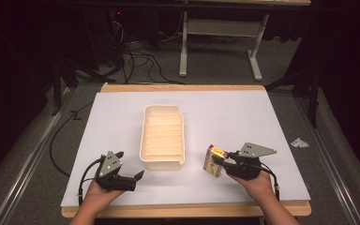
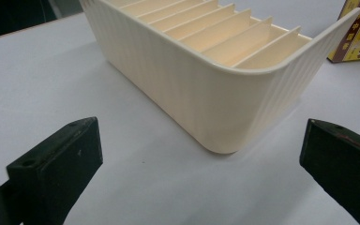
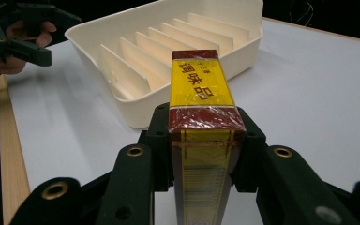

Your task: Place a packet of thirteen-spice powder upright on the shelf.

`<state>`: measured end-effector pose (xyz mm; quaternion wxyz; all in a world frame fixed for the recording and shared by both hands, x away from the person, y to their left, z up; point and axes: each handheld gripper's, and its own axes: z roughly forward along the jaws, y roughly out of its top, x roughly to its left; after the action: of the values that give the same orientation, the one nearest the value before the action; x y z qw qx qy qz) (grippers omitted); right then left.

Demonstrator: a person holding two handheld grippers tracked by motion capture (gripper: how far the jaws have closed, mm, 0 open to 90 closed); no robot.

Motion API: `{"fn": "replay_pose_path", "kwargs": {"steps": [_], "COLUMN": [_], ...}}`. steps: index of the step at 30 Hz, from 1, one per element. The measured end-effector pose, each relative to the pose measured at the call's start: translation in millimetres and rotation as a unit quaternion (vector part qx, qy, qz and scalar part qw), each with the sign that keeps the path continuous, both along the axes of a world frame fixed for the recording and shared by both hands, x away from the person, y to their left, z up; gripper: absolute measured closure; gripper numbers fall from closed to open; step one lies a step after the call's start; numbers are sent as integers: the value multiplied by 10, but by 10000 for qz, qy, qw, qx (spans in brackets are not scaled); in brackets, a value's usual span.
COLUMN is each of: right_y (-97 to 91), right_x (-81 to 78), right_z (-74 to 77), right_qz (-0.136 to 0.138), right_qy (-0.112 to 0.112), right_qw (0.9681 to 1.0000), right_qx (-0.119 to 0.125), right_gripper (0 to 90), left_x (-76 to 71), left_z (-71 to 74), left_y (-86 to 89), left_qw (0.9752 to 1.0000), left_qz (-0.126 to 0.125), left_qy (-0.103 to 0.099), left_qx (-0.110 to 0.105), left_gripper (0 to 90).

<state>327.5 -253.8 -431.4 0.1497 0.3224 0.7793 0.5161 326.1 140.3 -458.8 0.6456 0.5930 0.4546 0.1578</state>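
Note:
A cream slotted tray (image 1: 163,161) (image 2: 206,89) (image 3: 136,108) with several dividers stands mid-table. Just right of its near corner, my right gripper (image 1: 221,158) (image 3: 201,136) is shut on a yellow and dark red box (image 1: 214,161) (image 3: 200,93) wrapped in film, with both jaws pressed against the box's sides. The box's edge also peeks into the left gripper view (image 2: 356,35). My left gripper (image 1: 136,177) (image 2: 201,159) is open near the tray's near left corner, with nothing between its jaws.
The white sheet (image 1: 234,112) covers a wooden table (image 1: 183,87). A crumpled scrap (image 1: 299,142) lies on the floor to the right. Cables (image 1: 140,61) and a white table frame (image 1: 215,37) sit beyond the far edge.

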Motion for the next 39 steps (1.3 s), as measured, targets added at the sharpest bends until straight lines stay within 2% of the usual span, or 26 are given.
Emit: {"fn": "replay_pose_path", "kwargs": {"steps": [5, 9, 13, 15, 19, 23, 28, 31, 35, 39], "right_y": [-40, -80, -87, -80, -72, -60, -39, -6, 26, 74], "right_x": [24, 66, 89, 102, 127, 177, 226, 297, 356, 437], "right_z": [33, 59, 88, 119, 154, 214, 236, 271, 317, 379], "right_qz": [-111, -145, -108, -82, -60, 3, 73, 134, 217, 380], "right_qy": [-55, -92, -107, -203, -226, -281, -255, -246, -315, -443], "right_qw": [9999, 9998, 9997, 9996, 9997, 9994, 9995, 9995, 9991, 9983], "right_qx": [18, 133, 181, 151, 124, 213, 175, 164, 192, 83], "right_gripper": [677, 678, 678, 679, 679, 680, 680, 680, 681, 680], "left_x": [-2, -1, 3, -6, 2, 8, 24, 34, 25, 22], "left_z": [2, 4, 6, 16, 17, 22, 17, 40, 40, 70], "left_y": [1, 1, 9, 13, 21, 27, 49, 64, 60, 52], "left_qw": [10000, 10000, 10000, 10000, 10000, 9999, 9999, 9997, 9997, 9997], "left_qz": [-2, -2, -16, -31, -29, -8, 3, 24, 20, 7], "left_qy": [-5, -9, -9, -32, -30, 10, 12, -4, -22, -62], "left_qx": [-11, -33, -20, -24, -34, -149, -160, -240, -226, -246], "left_gripper": [1, 1, 1, 1, 1, 1, 2, 2, 2, 2]}}
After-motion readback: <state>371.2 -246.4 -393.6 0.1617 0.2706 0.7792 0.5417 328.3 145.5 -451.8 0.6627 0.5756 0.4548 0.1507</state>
